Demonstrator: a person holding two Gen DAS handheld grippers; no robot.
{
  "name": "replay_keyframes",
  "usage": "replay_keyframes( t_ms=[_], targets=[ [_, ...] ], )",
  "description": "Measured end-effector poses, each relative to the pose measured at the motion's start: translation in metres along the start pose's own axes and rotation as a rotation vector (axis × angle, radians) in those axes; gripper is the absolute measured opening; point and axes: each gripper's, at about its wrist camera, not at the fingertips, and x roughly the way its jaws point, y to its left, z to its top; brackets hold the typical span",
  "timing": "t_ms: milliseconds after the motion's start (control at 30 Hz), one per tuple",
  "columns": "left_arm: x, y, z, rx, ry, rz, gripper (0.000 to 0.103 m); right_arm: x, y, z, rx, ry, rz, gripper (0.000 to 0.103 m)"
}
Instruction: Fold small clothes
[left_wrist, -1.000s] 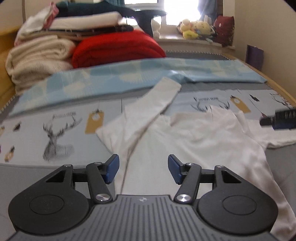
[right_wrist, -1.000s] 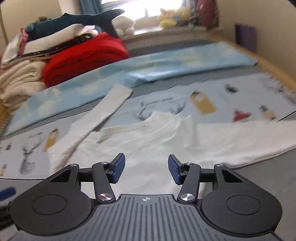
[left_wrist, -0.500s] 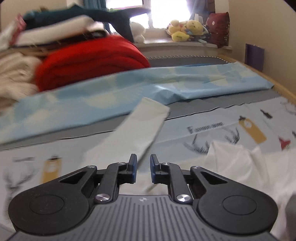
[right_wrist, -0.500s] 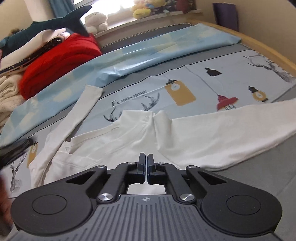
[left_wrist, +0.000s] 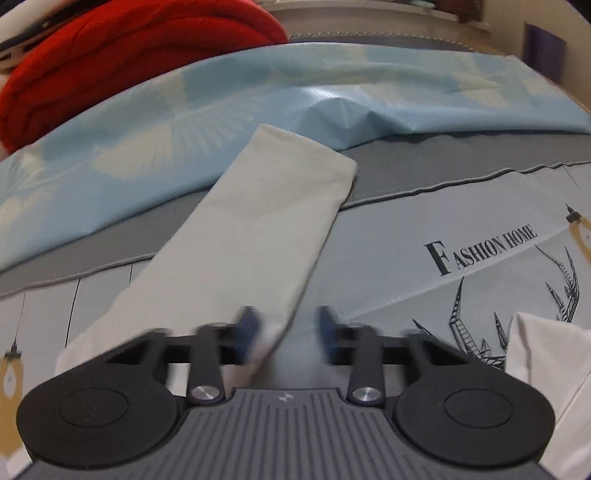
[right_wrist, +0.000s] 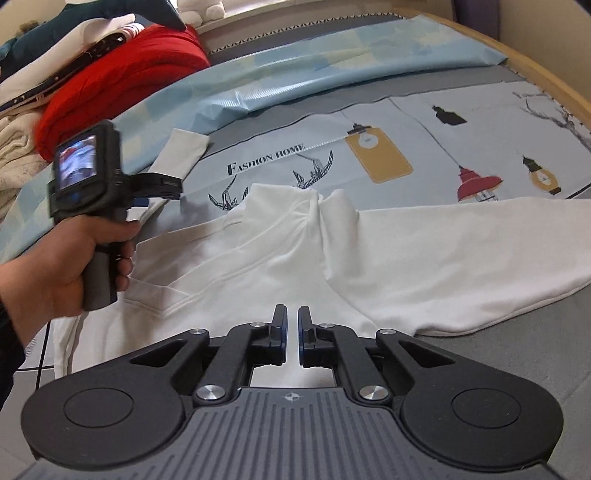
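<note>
On the far left, a red blanket (left_wrist: 110, 48) sat at the back of the bed, out of the way. The white top (right_wrist: 295, 251) lay flat on the printed bed sheet (right_wrist: 480, 122), with its neck pointing to the far side.

Its left sleeve (left_wrist: 258, 229) stretched out to the far left, and the cuff lay on the grey strip near the blue cloth (left_wrist: 369, 92). A hand (right_wrist: 74, 258) held the left gripper (left_wrist: 286, 332) low over that sleeve. The picture was blurry, but its jaws stood apart. The sleeve's right edge lay between them, beside the left pad, and nothing looked pinched.

The step in hand looked like folding the left sleeve in over the body. To do it well, the left gripper needed to bite both layers of the sleeve, not just the edge. It should then lift only a little and carry the sleeve to the right, so that it landed flat with no twist.

In the middle, the right gripper (right_wrist: 292, 332) hung over the near part of the body. Its jaws were almost shut, and I saw nothing between them. It could press down there to stop the top from sliding.

The right sleeve (right_wrist: 461, 258) lay out flat to the right, not yet folded.
</note>
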Motion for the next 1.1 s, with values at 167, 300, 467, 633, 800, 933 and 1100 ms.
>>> replay_keyframes(
  t_ms=[167,300,467,633,800,933,1100],
  targets=[
    [-0.051,0.054,-0.006,-0.021,-0.063,0.046,0.003,0.006,0.013,0.000,-0.034,0.013,-0.001,0.005],
    [-0.144,0.134,-0.047,-0.145,-0.171,0.059,0.003,0.009,0.026,-0.001,-0.051,0.015,0.007,0.005],
    [-0.258,0.277,-0.161,-0.478,-0.203,0.189,0.004,0.017,0.046,-0.011,-0.091,0.036,0.025,0.005],
    [-0.329,0.426,-0.299,-1.015,-0.066,0.548,0.008,0.023,0.063,-0.022,-0.150,0.062,0.035,0.005],
    [-0.355,0.469,-0.379,-1.387,0.031,0.509,0.028,0.026,0.068,-0.026,-0.185,0.066,0.028,0.014],
    [-0.342,0.471,-0.384,-1.405,0.043,0.360,0.034,0.032,0.069,-0.027,-0.196,0.073,0.009,0.014],
    [-0.301,0.472,-0.357,-1.172,0.010,0.324,0.040,0.039,0.069,-0.031,-0.206,0.086,-0.011,0.014]
  ],
)
